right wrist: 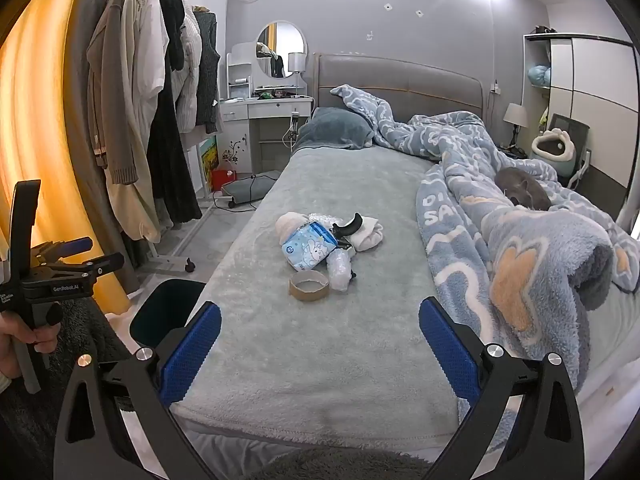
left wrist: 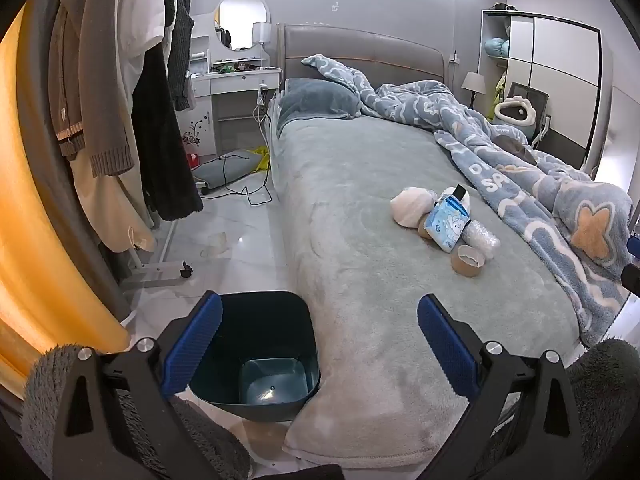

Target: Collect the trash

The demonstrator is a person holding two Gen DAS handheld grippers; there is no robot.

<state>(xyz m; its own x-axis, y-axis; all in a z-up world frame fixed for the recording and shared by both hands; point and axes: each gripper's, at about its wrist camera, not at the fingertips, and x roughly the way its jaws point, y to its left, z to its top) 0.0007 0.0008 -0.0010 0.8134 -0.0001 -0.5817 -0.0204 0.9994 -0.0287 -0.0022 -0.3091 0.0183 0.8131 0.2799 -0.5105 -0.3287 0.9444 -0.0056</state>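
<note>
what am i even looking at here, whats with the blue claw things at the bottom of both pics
They are hand-held grippers, one in each of a person's hands, each with its own fisheye camera looking along two blue-padded fingers. One picture is from the left gripper, the other from the right gripper; the right view also shows the left one from the side. Both are open and hold nothing. On the bed lies a small heap of trash: a cardboard tape ring, a blue tissue pack, bubble wrap and white wads. A dark bin stands on the floor at the bed's corner.
</note>
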